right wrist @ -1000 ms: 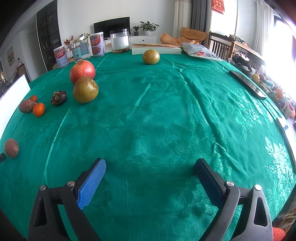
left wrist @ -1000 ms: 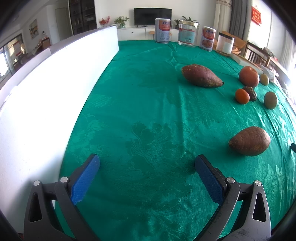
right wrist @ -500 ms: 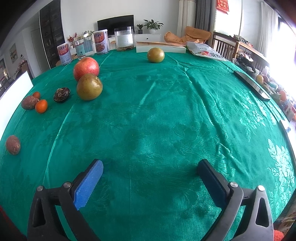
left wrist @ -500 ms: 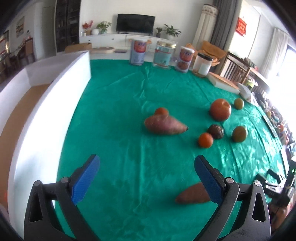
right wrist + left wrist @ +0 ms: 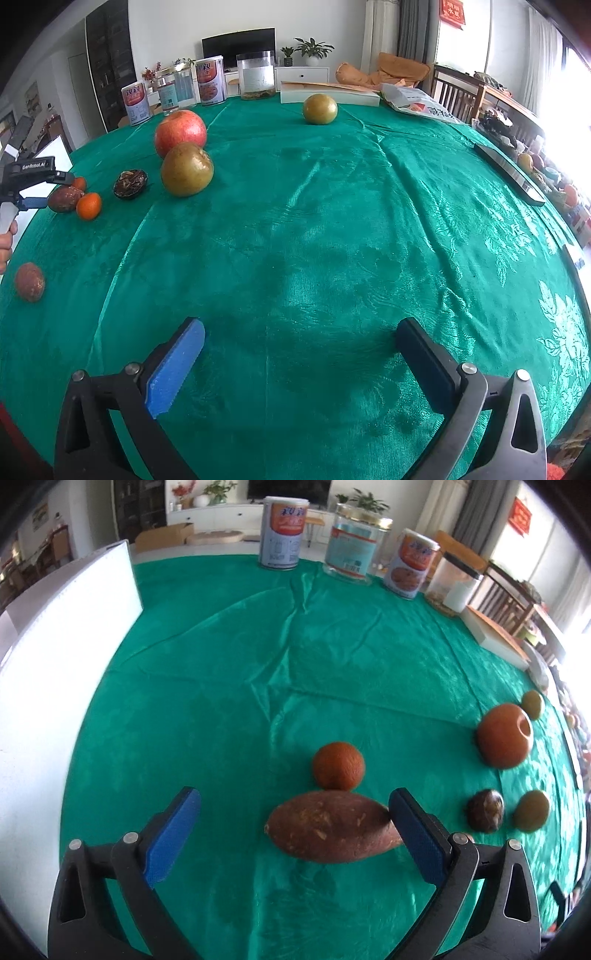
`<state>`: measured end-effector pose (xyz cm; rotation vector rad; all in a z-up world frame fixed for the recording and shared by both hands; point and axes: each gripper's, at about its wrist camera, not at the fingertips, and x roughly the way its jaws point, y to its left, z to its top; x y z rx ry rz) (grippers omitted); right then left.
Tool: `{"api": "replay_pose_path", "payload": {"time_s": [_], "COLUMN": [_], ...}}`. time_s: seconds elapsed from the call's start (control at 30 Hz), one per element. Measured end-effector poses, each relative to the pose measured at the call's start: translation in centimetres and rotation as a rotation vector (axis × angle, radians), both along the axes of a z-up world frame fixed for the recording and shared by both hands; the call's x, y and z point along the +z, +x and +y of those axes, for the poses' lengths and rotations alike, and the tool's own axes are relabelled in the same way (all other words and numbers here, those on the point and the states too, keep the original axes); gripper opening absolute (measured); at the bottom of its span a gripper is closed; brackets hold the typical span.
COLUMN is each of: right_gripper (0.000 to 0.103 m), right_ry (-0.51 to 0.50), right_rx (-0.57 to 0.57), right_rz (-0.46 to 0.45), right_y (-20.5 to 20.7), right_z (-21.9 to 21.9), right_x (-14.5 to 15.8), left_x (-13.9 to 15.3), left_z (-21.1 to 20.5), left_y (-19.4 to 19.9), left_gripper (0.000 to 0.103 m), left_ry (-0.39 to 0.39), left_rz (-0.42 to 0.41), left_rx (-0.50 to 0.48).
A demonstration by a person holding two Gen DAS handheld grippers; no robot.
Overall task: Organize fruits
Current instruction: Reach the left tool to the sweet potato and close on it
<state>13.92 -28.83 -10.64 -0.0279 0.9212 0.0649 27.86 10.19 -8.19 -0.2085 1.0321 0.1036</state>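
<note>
My left gripper (image 5: 294, 794) stands open low over the green cloth. A brown sweet potato (image 5: 332, 830) lies between its jaws, with its right end next to the right finger (image 5: 417, 838); the pads do not press on it. Just behind it sits a small orange (image 5: 338, 765). To the right are a pomegranate (image 5: 504, 735), a dark wrinkled fruit (image 5: 485, 809) and two green fruits (image 5: 532, 810) (image 5: 532, 704). My right gripper (image 5: 300, 325) is open above bare cloth, holding nothing. A second sweet potato (image 5: 29, 281) lies at its far left.
A white board (image 5: 55, 664) walls the table's left side. Cans and jars (image 5: 282, 535) stand along the far edge with a flat white box (image 5: 328, 96). A dark bar (image 5: 509, 173) lies at the right edge. A person's hand (image 5: 5, 240) holds the left gripper (image 5: 44, 190).
My left gripper has swung across the table to the farther sweet potato, which now lies between its jaws. The right gripper stayed put and its jaws widened a little.
</note>
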Motion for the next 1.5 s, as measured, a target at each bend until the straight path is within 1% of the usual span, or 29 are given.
{"api": "replay_pose_path", "payload": {"time_s": [0.07, 0.13, 0.23, 0.3, 0.37, 0.4, 0.47, 0.53, 0.63, 0.7, 0.8, 0.87, 0.93, 0.97, 1.0, 1.07, 1.13, 1.17, 1.27, 1.37, 1.4, 1.43, 1.47, 1.5], "right_gripper": [0.103, 0.103, 0.103, 0.103, 0.103, 0.103, 0.103, 0.103, 0.103, 0.103, 0.103, 0.103, 0.103, 0.103, 0.103, 0.103, 0.103, 0.103, 0.103, 0.103, 0.103, 0.103, 0.103, 0.103], "right_ry": [0.0, 0.0, 0.0, 0.0, 0.0, 0.0, 0.0, 0.0, -0.001, -0.001, -0.001, -0.001, -0.001, -0.001, -0.001, -0.001, -0.001, -0.001, -0.001, -0.001, -0.001, -0.001, -0.001, -0.001], "right_rx": [0.001, 0.001, 0.001, 0.001, 0.001, 0.001, 0.001, 0.001, 0.001, 0.001, 0.001, 0.001, 0.001, 0.001, 0.001, 0.002, 0.001, 0.001, 0.001, 0.001, 0.001, 0.001, 0.001, 0.001], "right_rz": [0.0, 0.0, 0.0, 0.0, 0.0, 0.0, 0.0, 0.0, 0.0, 0.0, 0.0, 0.0, 0.0, 0.0, 0.0, 0.0, 0.0, 0.0, 0.0, 0.0, 0.0, 0.0, 0.0, 0.0], "right_y": [0.0, 0.0, 0.0, 0.0, 0.0, 0.0, 0.0, 0.0, 0.0, 0.0, 0.0, 0.1, 0.0, 0.1, 0.1, 0.0, 0.0, 0.1, 0.1, 0.1, 0.1, 0.1, 0.1, 0.1], "right_z": [0.0, 0.0, 0.0, 0.0, 0.0, 0.0, 0.0, 0.0, 0.0, 0.0, 0.0, 0.0, 0.0, 0.0, 0.0, 0.0, 0.0, 0.0, 0.0, 0.0, 0.0, 0.0, 0.1, 0.0], "right_x": [0.0, 0.0, 0.0, 0.0, 0.0, 0.0, 0.0, 0.0, 0.0, 0.0, 0.0, 0.0, 0.0, 0.0, 0.0, 0.0, 0.0, 0.0, 0.0, 0.0, 0.0, 0.0, 0.0, 0.0], "left_x": [0.5, 0.9, 1.2, 1.8, 2.6, 3.0, 3.4, 2.8, 1.4, 0.7, 0.1, 0.0, -0.1, -0.1, -0.2, 0.0, 0.0, 0.2, 0.7, 0.9, 0.8, 0.6, 0.4, 0.1], "left_z": [0.1, 0.5, 1.0, 1.3, 1.6, 1.5, 0.8, -0.6, -2.5, -3.1, -3.5, -3.4, -3.2, -3.1, -3.0, -3.0, -3.0, -3.0, -3.2, -3.9, -4.1, -4.4, -4.6, -4.8], "left_y": [-2.0, -3.9, -6.5, -7.7, -8.5, -8.7, -8.3, -7.3, -6.3, -5.7, -4.5, -4.1, -3.7, -3.6, -3.3, -3.0, -2.3, -1.8, -0.5, 0.5, 0.7, 0.8, 0.9, 0.9], "left_gripper": [0.102, 0.101, 0.101, 0.101, 0.101, 0.101, 0.101, 0.101, 0.101, 0.101, 0.101, 0.1, 0.09, 0.08, 0.079, 0.079, 0.084, 0.086, 0.086, 0.086, 0.084, 0.08, 0.063, 0.052], "left_ry": [0.021, 0.052, 0.133, 0.173, 0.168, 0.156, 0.145, 0.154, 0.236, 0.27, 0.301, 0.296, 0.274, 0.262, 0.257, 0.282, 0.319, 0.325, 0.316, 0.312, 0.305, 0.293, 0.281, 0.27], "left_rz": [0.005, 0.043, 0.091, 0.093, 0.062, 0.038, 0.002, 0.031, 0.043, 0.043, 0.051, 0.059, 0.068, 0.077, 0.085, 0.075, 0.066, 0.059, 0.038, 0.021, 0.024, 0.034, 0.055, 0.078], "left_rx": [-0.035, -0.061, -0.113, -0.125, -0.136, -0.152, -0.218, -0.324, -0.441, -0.475, -0.484, -0.466, -0.449, -0.446, -0.443, -0.436, -0.426, -0.417, -0.412, -0.438, -0.456, -0.481, -0.505, -0.522]}}
